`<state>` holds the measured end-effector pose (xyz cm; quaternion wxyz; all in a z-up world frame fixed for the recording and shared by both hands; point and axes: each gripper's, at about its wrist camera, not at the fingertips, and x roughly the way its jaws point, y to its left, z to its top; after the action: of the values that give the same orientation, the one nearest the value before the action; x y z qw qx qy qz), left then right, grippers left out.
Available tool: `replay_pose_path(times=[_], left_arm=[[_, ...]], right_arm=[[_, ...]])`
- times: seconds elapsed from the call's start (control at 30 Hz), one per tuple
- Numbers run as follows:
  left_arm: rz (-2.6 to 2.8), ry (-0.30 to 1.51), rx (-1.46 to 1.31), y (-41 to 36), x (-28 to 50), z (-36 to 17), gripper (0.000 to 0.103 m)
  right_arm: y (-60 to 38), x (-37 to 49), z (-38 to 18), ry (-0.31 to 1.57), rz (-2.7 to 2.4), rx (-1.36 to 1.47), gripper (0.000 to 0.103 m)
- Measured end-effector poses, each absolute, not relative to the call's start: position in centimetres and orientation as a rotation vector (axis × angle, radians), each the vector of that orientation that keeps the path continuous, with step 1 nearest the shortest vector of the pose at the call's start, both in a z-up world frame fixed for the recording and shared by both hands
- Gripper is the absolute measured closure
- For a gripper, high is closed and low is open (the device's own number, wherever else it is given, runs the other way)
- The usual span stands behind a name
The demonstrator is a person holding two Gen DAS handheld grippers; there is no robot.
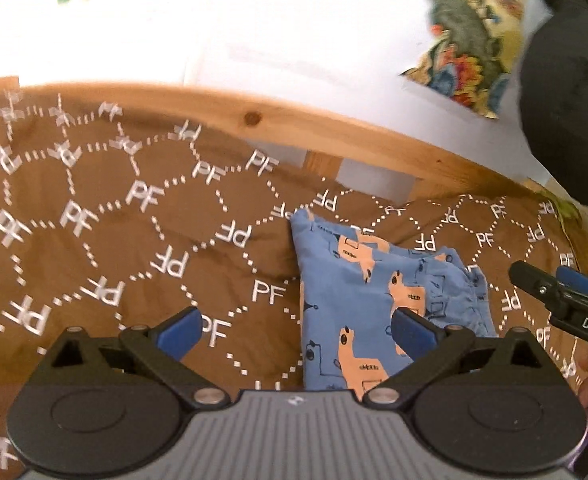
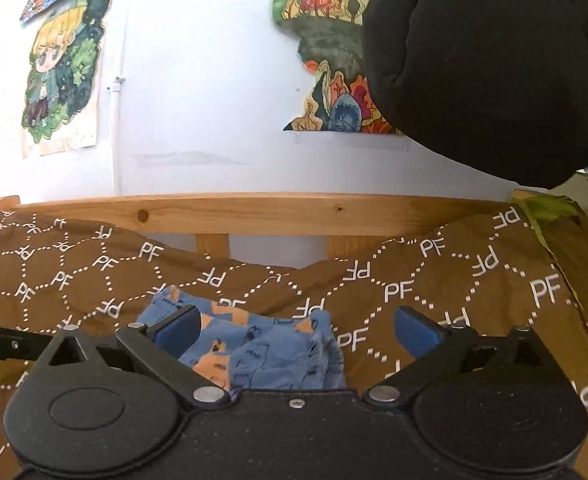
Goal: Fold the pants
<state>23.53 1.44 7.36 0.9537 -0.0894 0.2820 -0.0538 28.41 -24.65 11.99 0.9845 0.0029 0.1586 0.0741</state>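
Your left gripper (image 1: 298, 330) is wide apart, nothing btwn the pads, no cloth pinched. Left blue pad (image 1: 181, 330) hangs over bare brown cover; right-hand pad sits over the left part of the pants (image 1: 358, 300), can't tell if it touches. Your right gripper (image 2: 296, 330) is also spread wide, empty. Its left pad overlaps the near edge of the pants in the right wrist view, its right pad is over bare cover just beside the bundle.

Pants: blue w/ orange animal print, lying folded into a compact bundle on the brown bedspread (image 1: 93, 208), the one w/ white "PF" letters and dotted hexagons. From the left fingers the bundle runs from btwn the pads out ahead and to the right. From the right fingers it sits low, ahead of the left pad and the gap.

Right gripper's black arm w/ blue pad pokes in at the right edge of the left view, just beside the bundle's right side. Nothing lies across the pants.

Farther out: cover bunches up into a ridge behind the bundle. Then a wooden bed rail (image 2: 253, 210) w/ short posts under it. A green cloth (image 2: 546, 210) shows at the rail's right end. Behind that, white wall (image 2: 197, 100) w/ coloured drawings (image 2: 63, 72) taped up and a thin white pipe. A dark sleeve (image 2: 490, 64) blocks the upper right of both views.
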Motion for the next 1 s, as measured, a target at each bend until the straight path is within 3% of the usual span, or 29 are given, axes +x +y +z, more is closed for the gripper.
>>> replay_pose_path(times=[0.4, 1.0], left_arm=[[-0.076, 0.432, -0.079, 0.7, 15.8, 8.0, 0.000], [-0.114, 0.574, -0.093, 1.0, 13.0, 4.1, 0.000]], right_arm=[[-23.3, 20.9, 11.4, 0.294, 0.144, -0.009, 0.001], [-22.7, 14.3, 8.6, 0.329, 0.039, 0.017, 0.001]])
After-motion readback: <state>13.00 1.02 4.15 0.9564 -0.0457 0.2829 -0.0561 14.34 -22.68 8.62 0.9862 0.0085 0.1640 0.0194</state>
